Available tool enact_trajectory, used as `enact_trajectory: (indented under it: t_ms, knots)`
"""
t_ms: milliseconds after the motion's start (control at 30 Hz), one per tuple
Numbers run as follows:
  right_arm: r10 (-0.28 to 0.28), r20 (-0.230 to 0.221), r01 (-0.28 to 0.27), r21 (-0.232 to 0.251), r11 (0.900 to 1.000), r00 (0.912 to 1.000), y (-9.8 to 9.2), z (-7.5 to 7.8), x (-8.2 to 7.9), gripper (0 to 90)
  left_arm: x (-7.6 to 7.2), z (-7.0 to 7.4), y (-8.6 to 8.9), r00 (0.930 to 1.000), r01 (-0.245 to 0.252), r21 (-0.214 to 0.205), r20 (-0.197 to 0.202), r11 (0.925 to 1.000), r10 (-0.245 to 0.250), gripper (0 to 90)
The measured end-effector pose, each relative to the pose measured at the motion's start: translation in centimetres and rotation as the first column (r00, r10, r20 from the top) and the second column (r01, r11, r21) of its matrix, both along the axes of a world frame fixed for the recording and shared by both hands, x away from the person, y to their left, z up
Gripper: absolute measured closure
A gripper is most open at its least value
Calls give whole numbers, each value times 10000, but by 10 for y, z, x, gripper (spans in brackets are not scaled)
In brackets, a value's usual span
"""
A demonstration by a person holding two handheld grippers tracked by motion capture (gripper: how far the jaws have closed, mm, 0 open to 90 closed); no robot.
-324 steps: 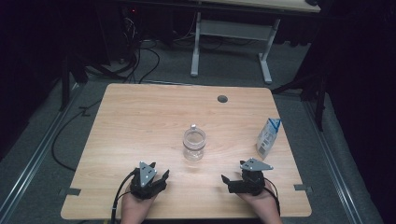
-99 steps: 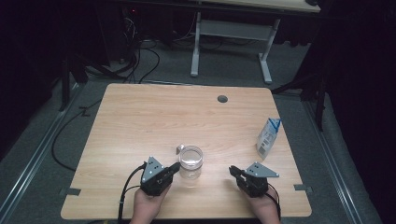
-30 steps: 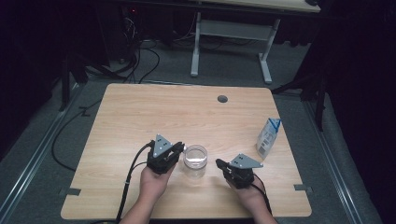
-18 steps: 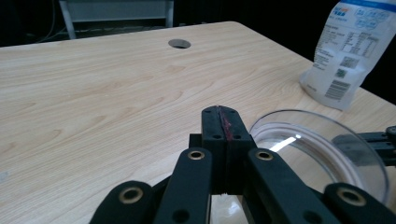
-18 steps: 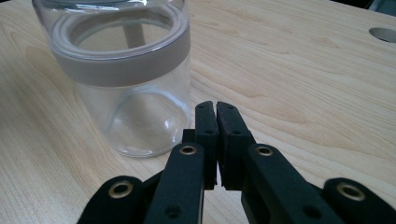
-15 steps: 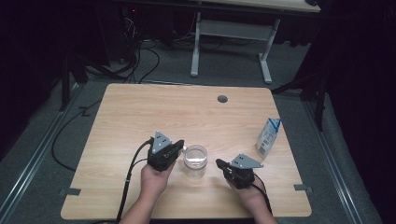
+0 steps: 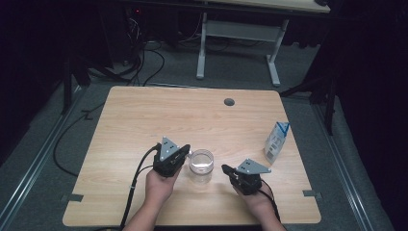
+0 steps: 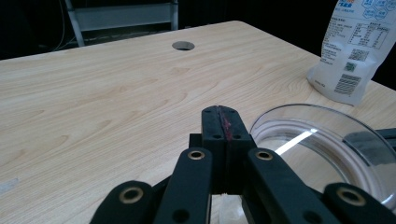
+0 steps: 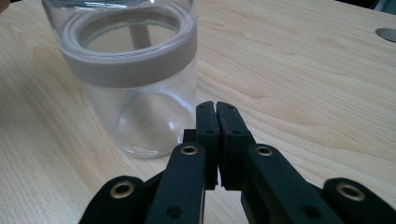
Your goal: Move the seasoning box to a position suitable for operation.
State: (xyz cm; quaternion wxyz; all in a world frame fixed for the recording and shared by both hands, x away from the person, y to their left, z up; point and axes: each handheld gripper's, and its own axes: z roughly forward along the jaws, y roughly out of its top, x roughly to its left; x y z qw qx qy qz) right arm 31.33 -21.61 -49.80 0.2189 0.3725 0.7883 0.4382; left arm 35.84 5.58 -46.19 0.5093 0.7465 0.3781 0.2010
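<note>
A clear glass jar [image 7: 200, 166] with a pale grey band under its rim stands upright near the table's front middle. My left gripper [image 7: 185, 151] is shut with nothing between its jaws. It hovers at the jar's upper left, level with the rim. In the left gripper view the shut left gripper [image 8: 223, 116] sits just left of the jar's round top [image 8: 327, 140]. My right gripper [image 7: 225, 168] is shut and empty, low on the table to the jar's right. In the right gripper view the right gripper [image 9: 215, 109] points at the base of the jar [image 9: 135, 93], a small gap away.
A white and blue carton [image 7: 276, 142] stands upright near the right edge, and it shows again as the carton [image 8: 355, 46] in the left gripper view. A cable hole [image 7: 229, 102] lies at the back of the wooden table [image 7: 144, 115]. Cables trail from both grippers toward the front edge.
Since the oldest frame both hands have moved from the front edge up to either side of the jar. Over the last second nothing has visibly moved.
</note>
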Motion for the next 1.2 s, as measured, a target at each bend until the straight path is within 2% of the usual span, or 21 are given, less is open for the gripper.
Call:
enact_trajectory:
  t_ms: [367,1200]
  knots:
    - [248,82,-250,236,9994,9997,3,3,-2,885,0,0,0,10000,32,30,18,10000,-32,900]
    - [374,214,-379,260,9989,9991,7,7,-4,897,0,-2,0,10000,-78,-67,30,9999,78,900]
